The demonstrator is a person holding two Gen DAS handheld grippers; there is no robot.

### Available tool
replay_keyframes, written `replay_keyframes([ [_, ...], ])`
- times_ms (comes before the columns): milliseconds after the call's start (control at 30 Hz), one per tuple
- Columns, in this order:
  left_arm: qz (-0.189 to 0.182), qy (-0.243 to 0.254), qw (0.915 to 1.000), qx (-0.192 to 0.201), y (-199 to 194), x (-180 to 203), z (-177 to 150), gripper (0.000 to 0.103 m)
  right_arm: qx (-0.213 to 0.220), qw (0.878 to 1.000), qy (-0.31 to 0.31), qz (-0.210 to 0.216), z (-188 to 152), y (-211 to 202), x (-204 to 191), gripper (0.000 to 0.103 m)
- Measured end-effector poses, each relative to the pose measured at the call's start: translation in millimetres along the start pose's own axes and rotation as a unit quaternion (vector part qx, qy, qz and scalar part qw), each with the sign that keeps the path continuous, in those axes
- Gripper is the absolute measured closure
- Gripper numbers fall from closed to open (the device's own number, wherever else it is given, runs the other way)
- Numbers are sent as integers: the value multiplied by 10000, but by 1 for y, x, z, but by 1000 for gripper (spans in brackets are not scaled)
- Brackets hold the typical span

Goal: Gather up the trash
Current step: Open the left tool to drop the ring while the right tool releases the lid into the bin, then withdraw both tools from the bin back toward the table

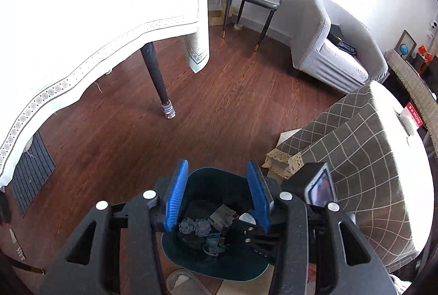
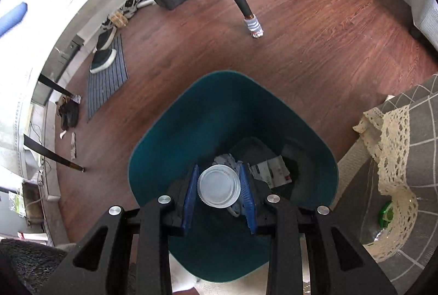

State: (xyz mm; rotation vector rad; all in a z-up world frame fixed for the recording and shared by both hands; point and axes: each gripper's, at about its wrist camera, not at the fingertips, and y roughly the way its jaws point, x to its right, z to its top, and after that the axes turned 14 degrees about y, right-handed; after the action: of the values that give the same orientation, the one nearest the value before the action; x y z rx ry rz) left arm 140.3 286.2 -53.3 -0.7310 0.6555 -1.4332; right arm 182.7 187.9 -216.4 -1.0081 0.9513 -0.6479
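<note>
A teal trash bin (image 2: 191,117) stands on the wood floor with crumpled paper (image 2: 271,170) and other scraps at its bottom. My right gripper (image 2: 218,166) hangs over the bin's mouth, shut on a round white cup (image 2: 219,185) seen end on between its blue pads. In the left wrist view my left gripper (image 1: 217,167) is higher above the same bin (image 1: 232,270), its blue pads apart with nothing between them. Below it the right gripper's black body (image 1: 254,236) reaches into the bin, beside grey crumpled paper (image 1: 195,228).
A white-clothed table (image 1: 82,21) with a sock-footed leg (image 1: 160,81) stands left of the bin. A sofa with a checked cover (image 1: 356,144) is close on the right. A striped mat (image 2: 108,81), shoes (image 2: 104,56) and small scraps (image 2: 73,147) lie at far left.
</note>
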Motion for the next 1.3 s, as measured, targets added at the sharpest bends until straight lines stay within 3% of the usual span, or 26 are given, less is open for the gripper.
replay_keyframes([
  [267, -14, 295, 9974, 663, -43, 26, 20, 63, -160, 9981, -380, -466, -18, 13, -4, 72],
  [567, 7, 208, 9908, 1334, -81, 34, 40, 65, -50, 9958, -597, -693, -28, 13, -3, 72],
  [633, 52, 235, 9900, 1393, -86, 37, 44, 65, -32, 9955, -600, -734, -30, 13, -1, 65],
  [667, 71, 255, 9894, 1428, -88, 39, 46, 65, -12, 9954, -591, -747, -31, 12, 0, 56],
  [733, 47, 258, 9883, 1505, -93, 42, 48, 65, 53, 9961, -544, -699, -31, 9, 2, 52],
  [1033, -90, 440, 9854, 1645, -103, 68, 56, 65, 752, 9951, -592, -237, -30, -53, -6, 52],
  [1300, -139, 414, 9827, 1800, -110, 81, 63, 60, 1440, 9869, -730, 4, -37, -122, -4, 52],
])
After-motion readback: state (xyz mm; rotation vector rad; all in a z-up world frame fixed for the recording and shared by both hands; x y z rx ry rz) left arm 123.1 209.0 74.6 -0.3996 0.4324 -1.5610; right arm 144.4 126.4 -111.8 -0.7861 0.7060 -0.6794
